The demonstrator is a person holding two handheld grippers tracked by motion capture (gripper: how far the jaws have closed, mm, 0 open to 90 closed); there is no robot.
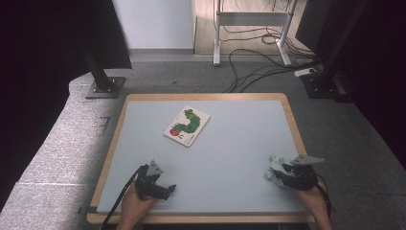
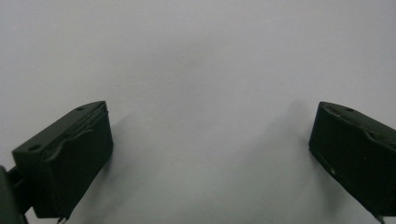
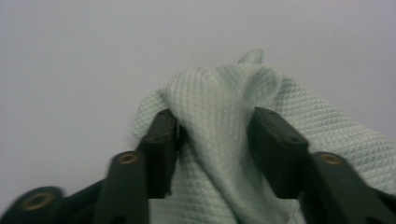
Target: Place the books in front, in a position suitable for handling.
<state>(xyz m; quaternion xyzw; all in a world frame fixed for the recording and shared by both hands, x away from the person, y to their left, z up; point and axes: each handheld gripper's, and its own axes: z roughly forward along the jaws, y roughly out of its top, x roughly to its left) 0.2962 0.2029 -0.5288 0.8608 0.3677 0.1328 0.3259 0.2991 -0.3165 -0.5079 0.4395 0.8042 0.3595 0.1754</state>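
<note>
Two grippers low on the bench, a pale green cloth between the right one's jaws.

The left gripper [image 1: 168, 188] rested on the grey bench [image 1: 230, 143] at about seven o'clock, its jaws spread wide over bare surface with nothing between them. Near the middle, toward twelve o'clock, lay a picture book [image 1: 187, 125] with a green caterpillar on its cover, well apart from both grippers. At about four o'clock the right gripper [image 3: 212, 140] sat down at the bench, its jaws partly apart with a bunched fold of the crumpled cloth [image 3: 219, 107] standing between them and touching both; whether they pressed on it I could not tell. The rest of the cloth lay on the bench beside the jaws.
</note>
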